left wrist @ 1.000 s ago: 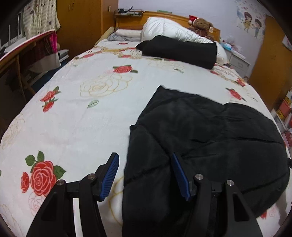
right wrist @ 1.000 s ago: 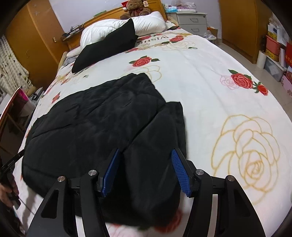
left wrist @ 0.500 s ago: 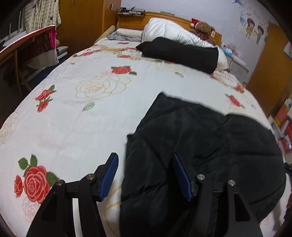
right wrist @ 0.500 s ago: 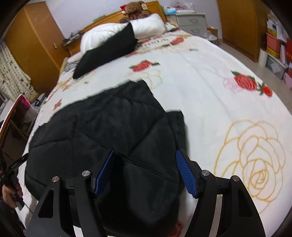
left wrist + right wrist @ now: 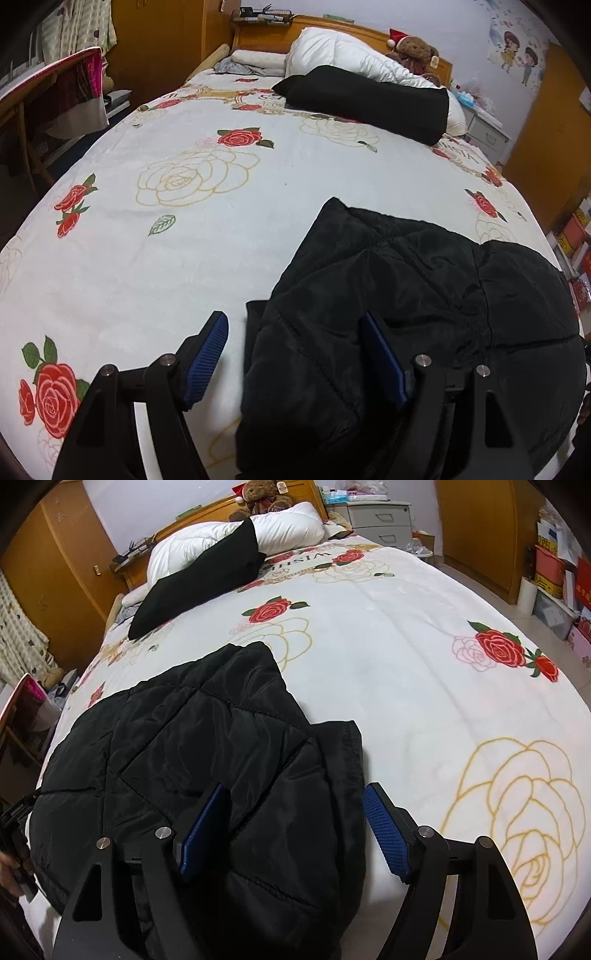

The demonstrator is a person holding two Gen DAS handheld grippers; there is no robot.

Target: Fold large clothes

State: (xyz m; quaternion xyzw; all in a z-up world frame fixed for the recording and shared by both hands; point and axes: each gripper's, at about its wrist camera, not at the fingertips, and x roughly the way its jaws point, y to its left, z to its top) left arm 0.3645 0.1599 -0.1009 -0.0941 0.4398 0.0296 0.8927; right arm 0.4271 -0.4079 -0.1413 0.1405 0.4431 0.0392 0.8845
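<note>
I had the black quilted jacket (image 5: 424,295) lying flat on the rose-printed bedspread (image 5: 184,258), towards the foot of the bed, folded over on itself. My left gripper (image 5: 295,354) hovered over the jacket's left edge, its jaws opening; one blue pad sat above bare bedspread, the other above the dark fabric, neither pressing on it. The cloth ran between them, but nothing was gripped. On the other side, my right gripper (image 5: 291,830) was over the jacket's right edge (image 5: 343,775), jaws opening there too, the left pad above the quilting and the right pad over the white cover. Again, fabric between the pads, no hold on it. Up at the head of the bed lay a white duvet (image 5: 207,539) with a black pillow (image 5: 207,576) across it and a teddy bear (image 5: 262,494) behind.
</note>
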